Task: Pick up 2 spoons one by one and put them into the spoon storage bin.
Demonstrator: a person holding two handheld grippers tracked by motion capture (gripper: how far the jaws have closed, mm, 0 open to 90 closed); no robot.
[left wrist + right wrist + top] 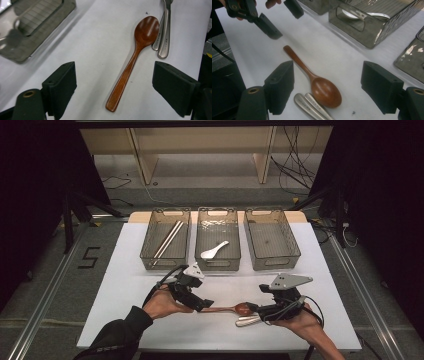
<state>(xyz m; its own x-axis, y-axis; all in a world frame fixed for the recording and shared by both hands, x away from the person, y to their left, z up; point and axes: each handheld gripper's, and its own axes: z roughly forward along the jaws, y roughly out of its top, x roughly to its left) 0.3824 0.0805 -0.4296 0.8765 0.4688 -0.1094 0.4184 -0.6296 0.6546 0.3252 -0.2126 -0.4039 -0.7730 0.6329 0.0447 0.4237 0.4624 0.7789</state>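
1. Sorted so far, as I read it: chopsticks (168, 239) lie in the left bin (151, 261), a white spoon (214, 250) in the middle bin (217, 263). The right bin (295, 251) beyond my right tongs looks empty.
2. Left on the table, between my two tongs: a wooden spoon (132, 61) and two metal handles (162, 40) just beside its bowl.
3. My left tongs (113, 86) are spread wide and hold nothing; the spoon's handle end lies between the jaws, untouched.
4. My right tongs (327, 86) are also wide and empty, with the spoon's bowl and the metal handle ends (312, 105) between the jaws.
5. I judge the job roughly half done: nothing is gripped yet, and the wooden spoon plus the metal pieces have yet to go into bins. What the metal pieces are, I cannot tell.
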